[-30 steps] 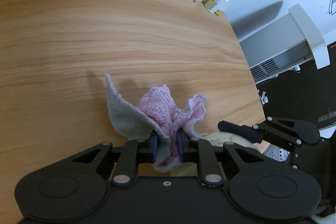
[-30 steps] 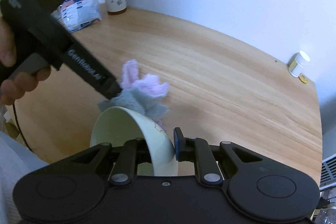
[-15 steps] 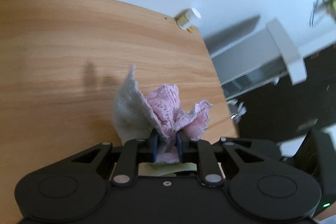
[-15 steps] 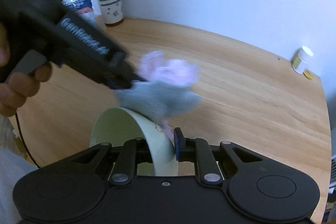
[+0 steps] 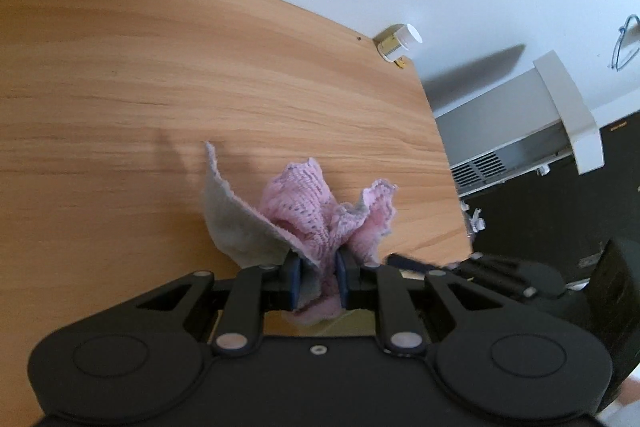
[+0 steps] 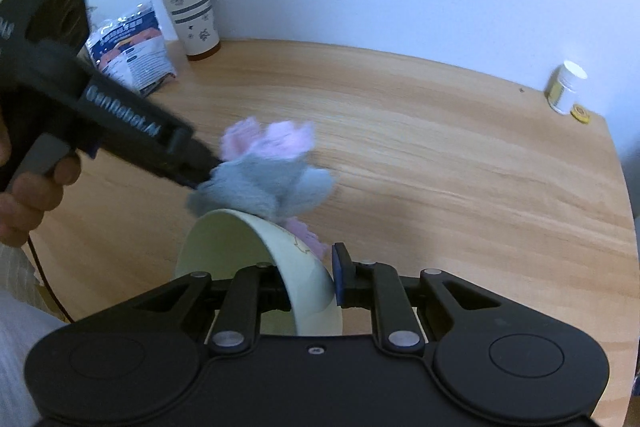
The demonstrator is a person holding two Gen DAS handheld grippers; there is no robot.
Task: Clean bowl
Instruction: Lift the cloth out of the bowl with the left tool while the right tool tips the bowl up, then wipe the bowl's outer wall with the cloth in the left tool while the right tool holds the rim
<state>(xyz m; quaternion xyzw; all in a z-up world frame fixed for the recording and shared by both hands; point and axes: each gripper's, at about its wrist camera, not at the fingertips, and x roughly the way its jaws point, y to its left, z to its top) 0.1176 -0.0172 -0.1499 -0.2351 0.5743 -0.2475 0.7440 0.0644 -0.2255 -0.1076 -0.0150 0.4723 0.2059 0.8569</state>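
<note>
My right gripper [image 6: 312, 281] is shut on the rim of a pale green bowl [image 6: 240, 251], held tilted above the wooden table [image 6: 440, 167]. My left gripper [image 5: 318, 281] is shut on a pink and grey cloth [image 5: 304, 211]. In the right wrist view the cloth [image 6: 268, 171] hangs at the bowl's far rim, touching it, with the left gripper [image 6: 200, 171] coming in from the left. In the left wrist view a sliver of the bowl [image 5: 348, 323] shows under the fingers, and the right gripper's fingertips [image 5: 404, 261] sit at the lower right.
A patterned tumbler with a red lid [image 6: 188, 7] and a plastic packet [image 6: 128, 47] stand at the table's back left. A small white jar [image 6: 566, 87] sits at the back right, also in the left wrist view [image 5: 398, 43]. A white appliance [image 5: 540, 123] stands beyond the table's right edge.
The left gripper with the cloth has swept across the bowl's far rim, first rightward and up, then back down onto the rim. The right gripper keeps holding the bowl steady.
</note>
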